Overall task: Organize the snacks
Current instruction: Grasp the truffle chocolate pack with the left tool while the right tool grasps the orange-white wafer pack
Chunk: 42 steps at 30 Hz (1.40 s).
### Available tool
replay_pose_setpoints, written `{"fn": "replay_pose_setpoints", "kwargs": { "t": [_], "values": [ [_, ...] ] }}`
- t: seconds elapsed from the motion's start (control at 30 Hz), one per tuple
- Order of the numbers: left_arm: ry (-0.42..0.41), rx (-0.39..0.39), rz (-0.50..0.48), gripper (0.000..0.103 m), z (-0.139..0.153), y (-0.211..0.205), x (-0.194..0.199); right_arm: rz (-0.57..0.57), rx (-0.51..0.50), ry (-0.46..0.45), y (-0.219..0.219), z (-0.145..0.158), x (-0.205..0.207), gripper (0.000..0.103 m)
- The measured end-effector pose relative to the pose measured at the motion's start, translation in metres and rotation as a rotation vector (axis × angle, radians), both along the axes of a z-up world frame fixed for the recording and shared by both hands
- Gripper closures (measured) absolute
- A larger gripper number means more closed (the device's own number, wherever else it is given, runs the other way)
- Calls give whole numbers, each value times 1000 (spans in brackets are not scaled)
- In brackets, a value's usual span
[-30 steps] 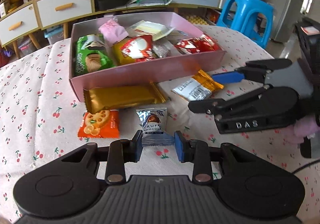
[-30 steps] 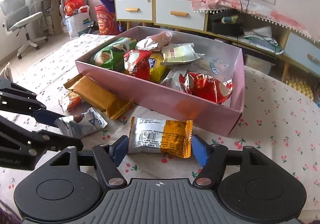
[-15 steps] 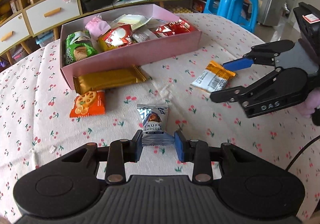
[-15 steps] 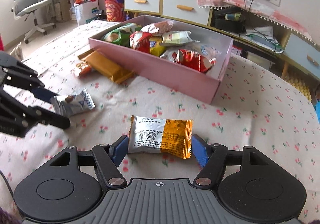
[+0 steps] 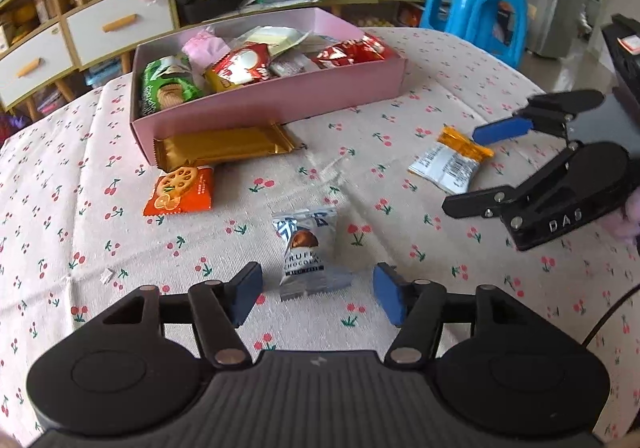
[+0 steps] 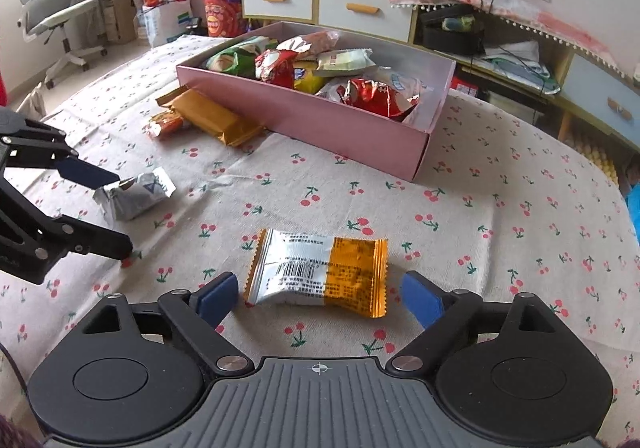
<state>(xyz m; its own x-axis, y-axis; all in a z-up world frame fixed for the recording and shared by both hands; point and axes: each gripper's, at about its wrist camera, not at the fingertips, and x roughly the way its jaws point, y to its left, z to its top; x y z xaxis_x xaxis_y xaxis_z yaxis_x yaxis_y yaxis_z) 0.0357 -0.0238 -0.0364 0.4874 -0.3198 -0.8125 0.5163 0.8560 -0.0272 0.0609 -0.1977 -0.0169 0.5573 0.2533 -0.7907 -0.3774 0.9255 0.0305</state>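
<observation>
A silver truffle chocolate packet (image 5: 308, 252) lies on the cherry-print tablecloth (image 5: 60, 207) between the opening jaws of my left gripper (image 5: 318, 298); the blue pads stand clear of it. A silver-and-orange snack packet (image 6: 318, 272) lies between the opening jaws of my right gripper (image 6: 320, 298), also untouched by the pads. The pink box (image 5: 264, 103) full of snacks sits farther back. In the left wrist view the right gripper (image 5: 480, 171) straddles the silver-and-orange packet (image 5: 448, 163). The left gripper (image 6: 108, 211) appears at the left of the right wrist view, beside the chocolate packet (image 6: 134, 193).
A gold wafer bar (image 5: 224, 145) and an orange biscuit packet (image 5: 180, 191) lie in front of the box. Behind the table stand a drawer cabinet (image 5: 116, 23), a blue plastic stool (image 5: 476, 7) and, in the right wrist view, an office chair (image 6: 52, 15).
Both grippers pulled back from the box with their packets, then both opened. The chocolate packet and the silver-and-orange packet now lie loose on the cloth.
</observation>
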Motion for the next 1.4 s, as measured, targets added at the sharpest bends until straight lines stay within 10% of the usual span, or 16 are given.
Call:
{"fn": "replay_pose_setpoints", "kwargs": {
  "t": [0.4,0.77,1.4],
  "values": [
    [39,-1,115,69,5,-6,8,-15,18,20,5,1,2,23],
    [67,-24,135,70,9,-17,10,-16,22,40,9,9,3,47],
    [23,-138,254,71,42,-7,38,-105,107,3,8,46,25,50]
  ]
}}
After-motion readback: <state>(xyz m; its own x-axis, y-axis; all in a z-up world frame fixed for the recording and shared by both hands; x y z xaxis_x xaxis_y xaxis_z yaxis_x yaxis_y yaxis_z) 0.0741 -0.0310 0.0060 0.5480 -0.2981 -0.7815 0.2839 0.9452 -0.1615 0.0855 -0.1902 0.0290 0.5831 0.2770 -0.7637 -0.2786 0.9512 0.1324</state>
